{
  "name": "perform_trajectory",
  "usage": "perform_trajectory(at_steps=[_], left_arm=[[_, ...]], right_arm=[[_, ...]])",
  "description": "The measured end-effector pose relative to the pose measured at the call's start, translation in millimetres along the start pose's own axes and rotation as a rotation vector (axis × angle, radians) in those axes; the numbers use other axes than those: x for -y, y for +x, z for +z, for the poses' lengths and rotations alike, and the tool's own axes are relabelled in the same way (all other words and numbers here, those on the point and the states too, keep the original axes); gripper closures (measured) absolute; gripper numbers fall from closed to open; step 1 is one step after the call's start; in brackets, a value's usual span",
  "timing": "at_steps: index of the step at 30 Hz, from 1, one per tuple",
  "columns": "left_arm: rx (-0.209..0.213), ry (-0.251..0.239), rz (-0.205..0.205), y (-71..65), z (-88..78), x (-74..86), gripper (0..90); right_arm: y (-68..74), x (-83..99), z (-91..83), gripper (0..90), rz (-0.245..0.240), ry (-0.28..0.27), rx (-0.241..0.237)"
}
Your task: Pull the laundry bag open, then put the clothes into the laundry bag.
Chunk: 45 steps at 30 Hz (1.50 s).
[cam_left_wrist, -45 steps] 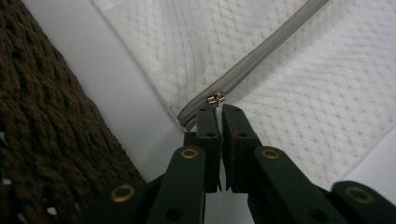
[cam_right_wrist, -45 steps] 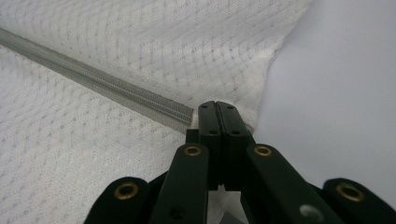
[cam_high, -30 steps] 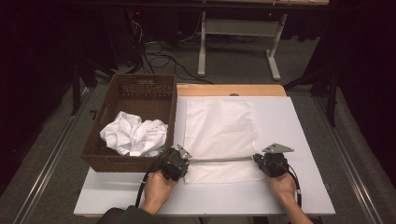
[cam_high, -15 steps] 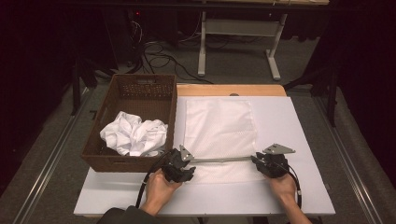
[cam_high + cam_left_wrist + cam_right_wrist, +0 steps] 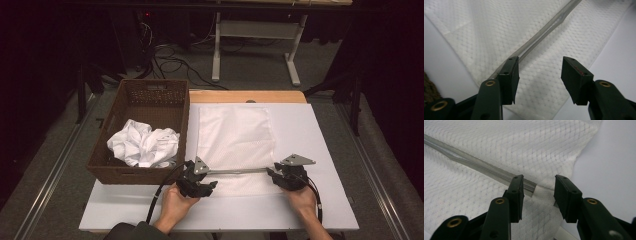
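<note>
A white mesh cloth [image 5: 235, 135] lies flat on the white table [image 5: 330, 135]. A thin clear strip [image 5: 240, 171] rests across the cloth's near end, between my two grippers. My left gripper [image 5: 206, 176] is at the strip's left end and my right gripper [image 5: 275, 176] at its right end. Both sets of jaws have just been opening. In the left gripper view the strip [image 5: 541, 33] runs off beside the left jaw, and the left gripper [image 5: 540, 72] has only cloth [image 5: 481, 32] under its gap. In the right gripper view the strip's end [image 5: 530, 187] sits just inside the right gripper [image 5: 539, 192], unpressed, on the cloth [image 5: 529, 145].
A brown wicker basket [image 5: 125, 172] stands on the table's left side with a crumpled white cloth [image 5: 142, 145] in it. A wooden edge [image 5: 245, 96] runs along the table's far side. Cables trail from both grippers toward the near edge.
Both grippers have opened and let go of the strip's ends, which now lies on the cloth. The left gripper has shifted slightly; the right hand stayed put.
</note>
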<state>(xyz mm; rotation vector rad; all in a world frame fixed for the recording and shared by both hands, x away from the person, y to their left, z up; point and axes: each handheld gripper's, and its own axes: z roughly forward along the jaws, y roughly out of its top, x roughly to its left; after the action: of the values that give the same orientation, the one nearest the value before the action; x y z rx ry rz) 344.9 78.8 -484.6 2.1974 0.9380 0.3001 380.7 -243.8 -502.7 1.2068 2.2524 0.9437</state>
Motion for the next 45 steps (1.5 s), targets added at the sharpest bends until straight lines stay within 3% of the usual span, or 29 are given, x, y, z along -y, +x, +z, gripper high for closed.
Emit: perform_trajectory(at_steps=[6,14,16,19,28,33,36,45], left_arm=[[0.026,0.006,-0.003,-5.1,6.2,-1.0,47.4],[0.033,0.037,0.019,-12.2,15.6,0.8,47.0],[0.037,0.04,0.019,-12.8,16.8,0.7,47.0],[0.029,0.047,0.021,-12.8,19.8,0.7,46.8],[0.019,0.077,0.031,-14.1,27.3,2.3,45.7],[0.017,0.083,0.028,-14.9,30.5,4.5,44.0],[0.02,0.082,0.028,-14.1,30.7,4.4,43.7],[0.014,0.078,0.035,-15.3,32.8,4.3,41.5]], right_arm=[[-1.3,-0.5,-1.6,55.7,0.009,-0.018,-0.001],[-0.7,-3.8,0.6,51.5,0.028,0.011,-0.022],[1.1,-6.9,-0.8,49.5,0.033,0.028,-0.038],[4.9,-10.7,-4.8,47.9,0.036,0.014,-0.067],[16.1,-16.2,-3.4,47.4,-0.011,0.014,-0.105],[20.6,-20.4,-1.9,47.3,-0.028,0.0,-0.152],[22.9,-22.8,3.0,47.3,-0.032,0.01,-0.164],[42.7,-34.1,18.8,47.4,-0.105,0.03,-0.188]])
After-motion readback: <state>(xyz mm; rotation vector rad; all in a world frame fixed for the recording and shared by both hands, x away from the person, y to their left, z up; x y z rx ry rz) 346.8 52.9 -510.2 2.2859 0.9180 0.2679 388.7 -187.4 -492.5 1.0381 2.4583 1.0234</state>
